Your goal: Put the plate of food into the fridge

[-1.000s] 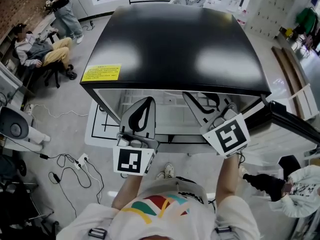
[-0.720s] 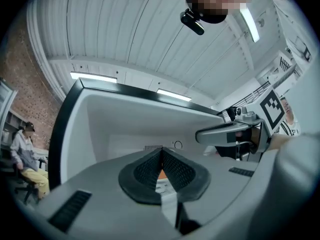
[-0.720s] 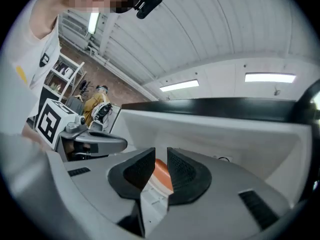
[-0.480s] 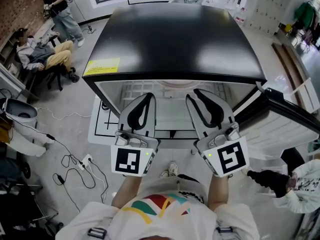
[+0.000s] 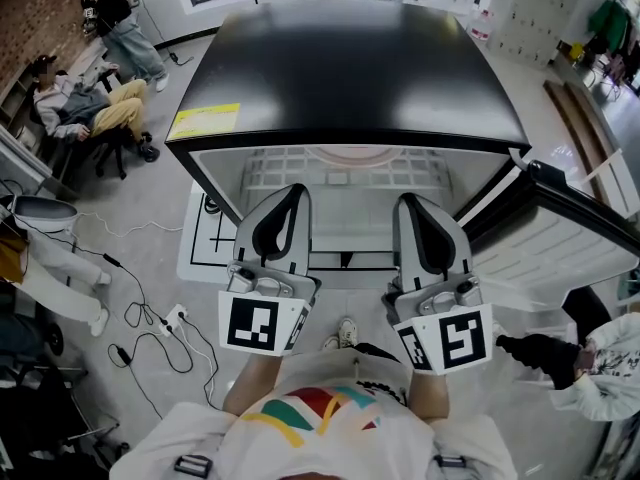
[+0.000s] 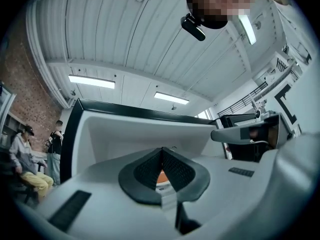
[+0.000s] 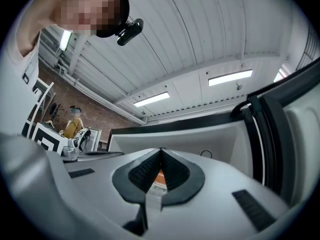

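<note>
Both our grippers are closed, jaw tips pressed together and nothing clamped. The left gripper (image 5: pixel 293 194) sits lower middle-left of the head view and the right gripper (image 5: pixel 412 202) lower middle-right, both just in front of the open fridge (image 5: pixel 350 68). The plate (image 5: pixel 355 155) is inside on the wire shelf (image 5: pixel 280 168), upper middle, well apart from both. The door (image 5: pixel 560 243) hangs open at right.

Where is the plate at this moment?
In the head view, the plate sits on the wire shelf inside the open fridge, centred just below its top edge, beyond the tips of the left gripper and right gripper.
</note>
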Tool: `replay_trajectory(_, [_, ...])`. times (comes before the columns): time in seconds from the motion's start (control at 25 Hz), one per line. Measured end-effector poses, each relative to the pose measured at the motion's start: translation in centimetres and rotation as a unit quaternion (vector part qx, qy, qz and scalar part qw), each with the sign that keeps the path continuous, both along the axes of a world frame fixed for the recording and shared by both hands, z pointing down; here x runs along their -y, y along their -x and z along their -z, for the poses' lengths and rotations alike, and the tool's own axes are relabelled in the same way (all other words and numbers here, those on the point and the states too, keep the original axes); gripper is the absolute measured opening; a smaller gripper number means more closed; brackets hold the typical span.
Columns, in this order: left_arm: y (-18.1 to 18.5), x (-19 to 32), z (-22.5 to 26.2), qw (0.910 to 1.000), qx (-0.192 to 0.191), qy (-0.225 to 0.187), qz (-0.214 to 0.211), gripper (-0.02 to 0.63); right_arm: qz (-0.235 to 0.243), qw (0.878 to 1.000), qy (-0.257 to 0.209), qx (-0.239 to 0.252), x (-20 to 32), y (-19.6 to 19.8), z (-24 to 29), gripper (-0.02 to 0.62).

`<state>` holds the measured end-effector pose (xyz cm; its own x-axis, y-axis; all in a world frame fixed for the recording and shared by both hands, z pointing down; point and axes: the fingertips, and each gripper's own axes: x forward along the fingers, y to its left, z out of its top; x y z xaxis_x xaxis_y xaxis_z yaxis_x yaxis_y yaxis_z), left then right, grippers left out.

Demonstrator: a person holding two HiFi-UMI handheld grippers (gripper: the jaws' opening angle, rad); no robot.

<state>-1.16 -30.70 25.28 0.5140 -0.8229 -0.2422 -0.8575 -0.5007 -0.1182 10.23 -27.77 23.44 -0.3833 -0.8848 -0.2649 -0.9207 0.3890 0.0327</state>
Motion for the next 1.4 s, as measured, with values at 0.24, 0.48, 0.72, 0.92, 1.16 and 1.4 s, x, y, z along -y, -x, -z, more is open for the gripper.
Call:
replay_trajectory(0.24, [-0.4, -0.5, -0.6, 1.0, 0.005, 0.005, -0.006, 0.008, -0.01, 1.0, 0.017, -0.014, -0.9, 0.5, -2.0, 0.002])
replay_trajectory(0.48, [-1.1, -0.8, -0.9, 0.9998, 0.008, 0.007, -0.015, 0.008, -0.011, 0.999, 0.024, -0.027, -1.4, 0.9, -3.1, 0.002])
replay_trajectory(0.72, [-1.5, -0.9, -0.8, 0.9998, 0.007, 0.005, -0.019, 0.008, -0.023, 0.999, 0.026, -0.035, -1.2, 0.3, -3.3, 0.002])
replay_trajectory(0.92, [-1.5, -0.8, -0.7, 0.9998, 0.005, 0.004, -0.02, 0.008, -0.03, 0.998, 0.026, -0.047, -1.0, 0.1, -3.4, 0.0])
replay_trajectory(1.16, [-1.4, -0.7, -0.8, 0.9998, 0.004, 0.004, -0.019, 0.008, -0.032, 0.998, 0.028, -0.055, -0.8, 0.2, -3.6, 0.0])
replay_trajectory(1.4, [-0.9, -0.6, -0.8, 0.9999, 0.002, 0.004, -0.013, 0.008, -0.027, 0.997, 0.03, -0.06, -0.5, 0.6, -3.7, 0.0])
